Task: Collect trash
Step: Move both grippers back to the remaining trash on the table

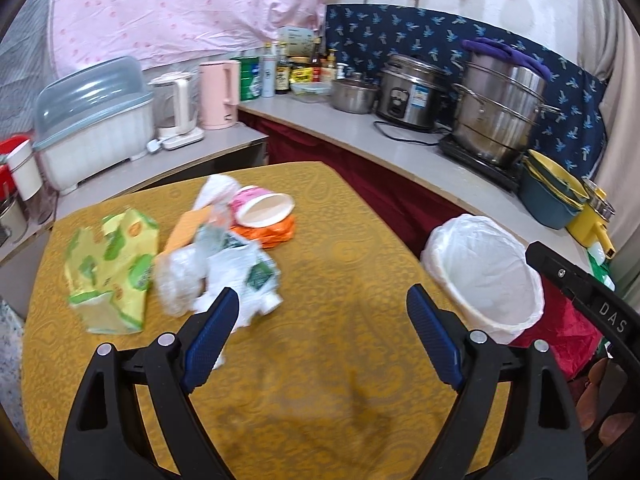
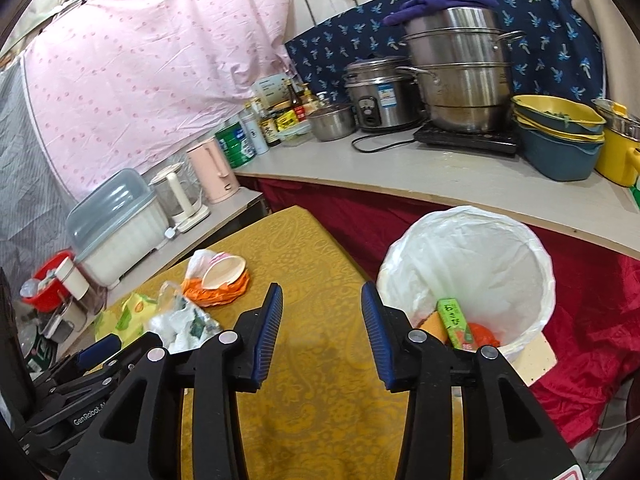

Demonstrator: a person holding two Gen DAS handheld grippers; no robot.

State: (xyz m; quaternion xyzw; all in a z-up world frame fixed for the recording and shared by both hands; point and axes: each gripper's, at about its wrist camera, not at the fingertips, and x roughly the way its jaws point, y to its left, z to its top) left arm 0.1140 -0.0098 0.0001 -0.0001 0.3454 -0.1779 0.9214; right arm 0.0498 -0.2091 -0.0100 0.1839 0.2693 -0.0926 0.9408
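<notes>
The left gripper (image 1: 322, 320) hovers above the tabletop (image 1: 320, 380), level and pointing toward the far edge, its blue-padded fingers (image 1: 210, 336) spread wide with nothing between them; its left fingertip sits just in front of the crumpled white plastic wrapper (image 1: 236, 276), and whether they touch I cannot tell. The right gripper (image 2: 322, 320) hangs over the right edge of the tabletop, also wide and empty, its right finger (image 2: 378, 340) overlapping the near rim of the lined trash bin (image 2: 520, 264); the left gripper's black frame shows at the lower left of the right wrist view, so the two tools sit side by side.

The trash lies in a loose heap on the far left part of the tabletop: a yellow-and-green printed bag (image 1: 110, 268) nearest the left edge; a clear crumpled plastic bag (image 1: 176, 276) beside it; a tan cardboard piece (image 1: 186, 224) behind; a pink paper cup (image 1: 264, 208) tipped on its side, mouth toward the camera, resting on an orange wrapper (image 1: 272, 234) at the far end of the heap.

The bin stands just off the right edge of the tabletop; inside lie a green box with Japanese lettering (image 2: 454, 322), an orange wrapper scrap (image 2: 482, 334) and a yellow-orange piece (image 2: 434, 326).
</notes>
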